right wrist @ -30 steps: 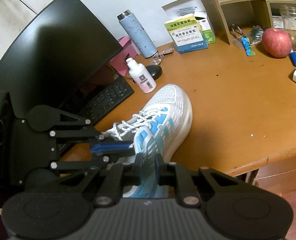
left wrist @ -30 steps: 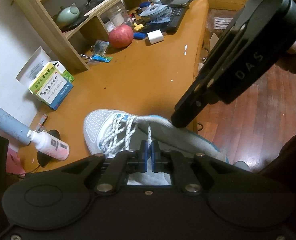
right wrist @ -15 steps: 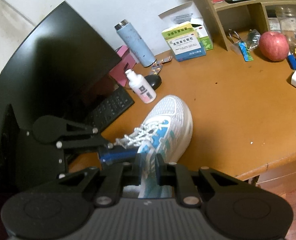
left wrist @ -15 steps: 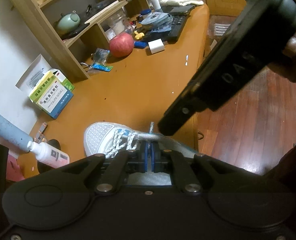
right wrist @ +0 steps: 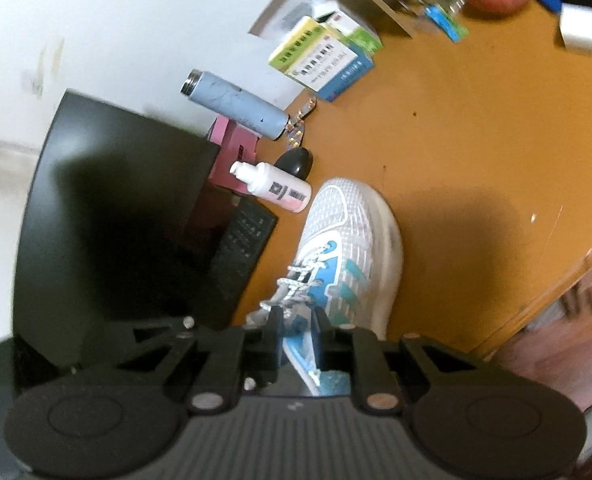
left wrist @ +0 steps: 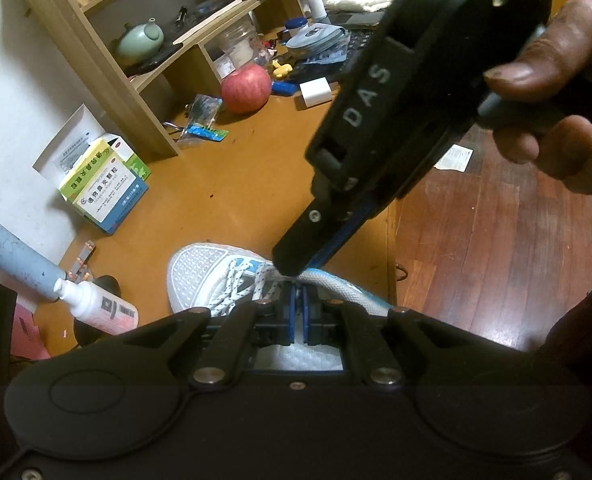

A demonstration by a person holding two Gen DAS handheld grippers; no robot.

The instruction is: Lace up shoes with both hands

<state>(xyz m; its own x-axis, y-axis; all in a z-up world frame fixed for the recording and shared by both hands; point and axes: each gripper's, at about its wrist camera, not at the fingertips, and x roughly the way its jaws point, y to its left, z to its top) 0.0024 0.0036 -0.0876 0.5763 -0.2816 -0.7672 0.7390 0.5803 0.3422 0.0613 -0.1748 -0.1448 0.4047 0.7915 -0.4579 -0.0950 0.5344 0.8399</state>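
A white and blue sneaker with speckled white laces lies on the orange desk, toe pointing away. My left gripper hangs just over the shoe's tongue with its jaws nearly together; whether lace is pinched between them is hidden. The right gripper comes down from the upper right, and its tip touches the top lace area by the shoe collar. In the right wrist view the sneaker sits below my right gripper, whose jaws stand a little apart over the collar. The view is blurred.
A white bottle, a blue flask and a dark mouse lie left of the shoe. A medicine box, an apple and a wooden shelf stand further back. A monitor and keyboard are at the left. The desk edge runs along the right.
The right gripper has swung down and in to the top laces, and its jaws have parted slightly. Both views have risen and tilted. The left gripper stays over the tongue.
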